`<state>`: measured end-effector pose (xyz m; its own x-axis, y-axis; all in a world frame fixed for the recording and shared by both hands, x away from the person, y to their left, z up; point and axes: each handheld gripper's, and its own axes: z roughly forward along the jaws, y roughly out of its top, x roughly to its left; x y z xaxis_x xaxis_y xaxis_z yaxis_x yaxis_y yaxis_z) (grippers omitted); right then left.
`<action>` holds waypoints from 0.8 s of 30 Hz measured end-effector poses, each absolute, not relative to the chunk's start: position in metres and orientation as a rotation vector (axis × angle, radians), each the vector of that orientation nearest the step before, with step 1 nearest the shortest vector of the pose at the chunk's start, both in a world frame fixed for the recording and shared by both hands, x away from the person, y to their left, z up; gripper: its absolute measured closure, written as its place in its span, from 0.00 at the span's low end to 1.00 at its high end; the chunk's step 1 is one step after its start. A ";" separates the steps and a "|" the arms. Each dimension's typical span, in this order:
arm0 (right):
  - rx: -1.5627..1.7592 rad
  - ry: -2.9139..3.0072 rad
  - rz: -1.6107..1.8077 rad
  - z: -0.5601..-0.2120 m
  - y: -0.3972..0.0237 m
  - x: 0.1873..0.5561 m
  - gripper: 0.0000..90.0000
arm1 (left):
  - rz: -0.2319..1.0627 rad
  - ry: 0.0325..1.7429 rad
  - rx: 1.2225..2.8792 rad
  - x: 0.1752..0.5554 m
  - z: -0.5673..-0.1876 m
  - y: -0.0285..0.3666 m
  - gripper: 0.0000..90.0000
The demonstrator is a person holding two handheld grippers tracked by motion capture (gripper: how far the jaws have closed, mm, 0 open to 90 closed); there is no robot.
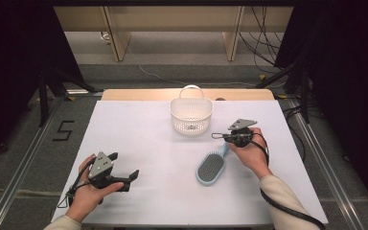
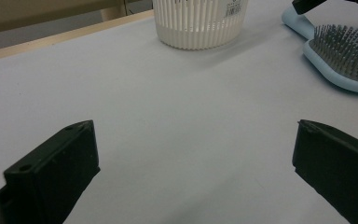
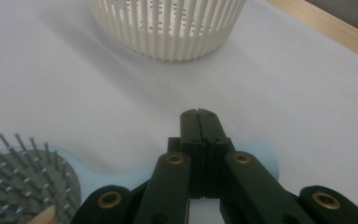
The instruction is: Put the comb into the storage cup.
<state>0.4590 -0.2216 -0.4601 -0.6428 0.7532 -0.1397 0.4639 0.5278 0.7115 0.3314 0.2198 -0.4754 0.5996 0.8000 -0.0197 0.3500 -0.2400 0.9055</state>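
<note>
Right hand-held gripper (image 3: 199, 114) pressed together above blue hairbrush (image 1: 212, 166) handle, left hand-held gripper (image 1: 133, 175) spread, white basket (image 1: 191, 115) beyond.

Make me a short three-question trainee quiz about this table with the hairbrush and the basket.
1. True or false: the hairbrush lies bristles up on the table.
2. Which tongs have jaws standing wide apart: A) left tongs B) right tongs?
3. Fill in: behind the hairbrush, near the table's far edge, stands a white slotted ____ with a handle.

Key: 1 true. 2 A; the right tongs are shut above the brush handle, jaws pressed together, nothing between them. 3 basket.
</note>
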 end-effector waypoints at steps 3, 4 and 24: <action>1.003 2.338 0.889 -0.460 -0.222 0.463 1.00 | 0.566 0.930 1.832 0.332 -0.476 0.220 0.00; 1.008 2.337 0.887 -0.461 -0.222 0.466 1.00 | 0.567 0.930 1.833 0.332 -0.476 0.220 0.00; 1.033 2.392 0.797 -0.469 -0.216 0.477 1.00 | 0.569 0.927 1.837 0.332 -0.476 0.219 0.00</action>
